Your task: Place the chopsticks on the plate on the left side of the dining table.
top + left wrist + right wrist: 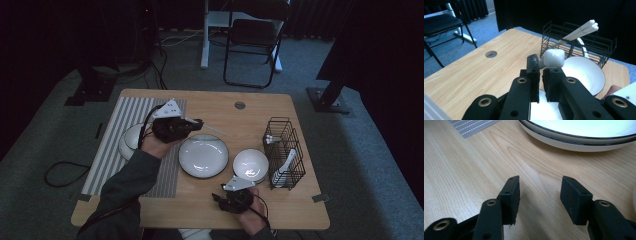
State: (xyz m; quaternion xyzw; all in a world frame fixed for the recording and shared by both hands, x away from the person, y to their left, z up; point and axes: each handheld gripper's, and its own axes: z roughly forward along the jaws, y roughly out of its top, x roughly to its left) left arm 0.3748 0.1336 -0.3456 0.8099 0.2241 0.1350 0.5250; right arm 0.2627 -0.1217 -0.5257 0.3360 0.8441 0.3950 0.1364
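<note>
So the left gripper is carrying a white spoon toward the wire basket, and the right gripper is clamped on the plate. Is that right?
Not quite. The right gripper holds nothing: the right gripper view shows its jaws apart over bare table, with the plate lying beyond them. The left gripper does hold a white spoon, with the wire basket ahead.

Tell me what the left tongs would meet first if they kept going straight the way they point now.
Probably the white bowl: the left tongs, shut on a white spoon, aim across the table at it, with the black wire rack behind. Depth is unclear, so they might pass above the rim.
</note>
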